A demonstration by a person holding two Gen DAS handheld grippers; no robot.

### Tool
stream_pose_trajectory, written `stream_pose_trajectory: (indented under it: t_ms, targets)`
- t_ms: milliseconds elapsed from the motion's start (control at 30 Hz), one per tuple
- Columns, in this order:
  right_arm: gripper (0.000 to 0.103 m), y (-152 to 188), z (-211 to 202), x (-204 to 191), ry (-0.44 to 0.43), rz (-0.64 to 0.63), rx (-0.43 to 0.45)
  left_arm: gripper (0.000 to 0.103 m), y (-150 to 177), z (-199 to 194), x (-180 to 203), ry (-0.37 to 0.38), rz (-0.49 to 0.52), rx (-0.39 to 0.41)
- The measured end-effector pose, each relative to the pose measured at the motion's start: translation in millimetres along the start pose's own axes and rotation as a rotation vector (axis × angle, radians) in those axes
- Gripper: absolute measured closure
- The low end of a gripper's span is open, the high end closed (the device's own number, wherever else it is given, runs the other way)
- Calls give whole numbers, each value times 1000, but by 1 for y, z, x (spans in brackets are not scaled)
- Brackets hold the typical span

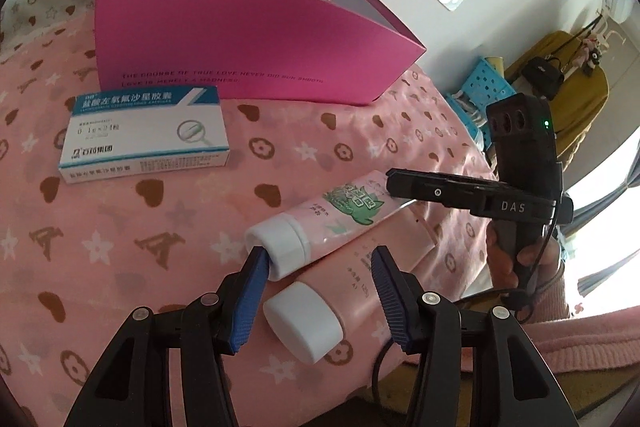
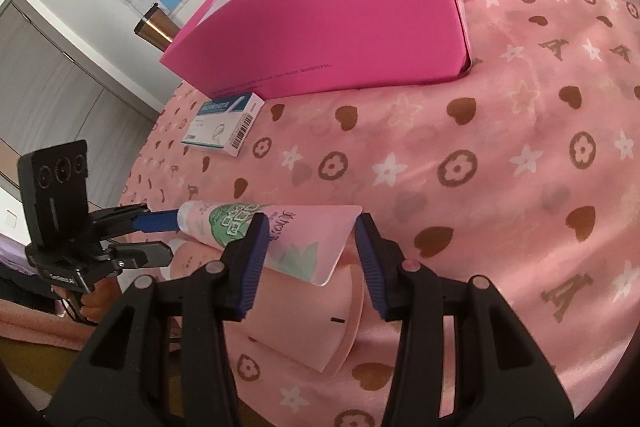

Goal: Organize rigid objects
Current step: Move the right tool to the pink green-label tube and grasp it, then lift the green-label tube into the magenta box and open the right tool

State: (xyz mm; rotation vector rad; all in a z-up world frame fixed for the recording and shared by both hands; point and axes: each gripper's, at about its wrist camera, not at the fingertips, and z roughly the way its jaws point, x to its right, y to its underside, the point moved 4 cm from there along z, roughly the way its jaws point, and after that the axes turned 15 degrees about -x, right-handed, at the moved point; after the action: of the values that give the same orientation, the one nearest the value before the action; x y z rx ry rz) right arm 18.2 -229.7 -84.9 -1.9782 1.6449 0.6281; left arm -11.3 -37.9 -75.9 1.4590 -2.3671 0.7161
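Two pink tubes with white caps lie crossed on the pink blanket. The green-printed tube (image 1: 344, 211) rests on the plain tube (image 1: 360, 267). My left gripper (image 1: 320, 253) is open around their cap ends, its left pad touching the green-printed tube's cap (image 1: 280, 247). The plain tube's cap (image 1: 304, 323) sits between the fingers. My right gripper (image 2: 312, 221) is open astride the flat tail of the green-printed tube (image 2: 304, 243), its right fingertip at the tail's corner. A white and blue medicine box (image 1: 144, 135) lies in front of an open magenta box (image 1: 248, 43).
The blanket (image 2: 500, 155) stretches wide to the right of the tubes. A blue basket (image 1: 488, 87) and a yellow cover with a black bag (image 1: 544, 79) stand beyond the bed's edge. A metal cup (image 2: 154, 25) stands behind the magenta box (image 2: 340, 27). A pink sleeve (image 1: 580, 339) holds the right gripper.
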Motion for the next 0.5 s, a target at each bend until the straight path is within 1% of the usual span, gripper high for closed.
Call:
stream_pose_trajectory:
  t_ms: [167,400,500]
  targets:
    - [55,3,-2,2,-5,10,11,50,-3,2,1,-6,-3,0]
    - [55,2,-11,0,8,12,52,50,-10,-1,6,-31,10,27]
    - [55,1,-14,-3,25,4,66,50,-13,-3,8,-45,15,39]
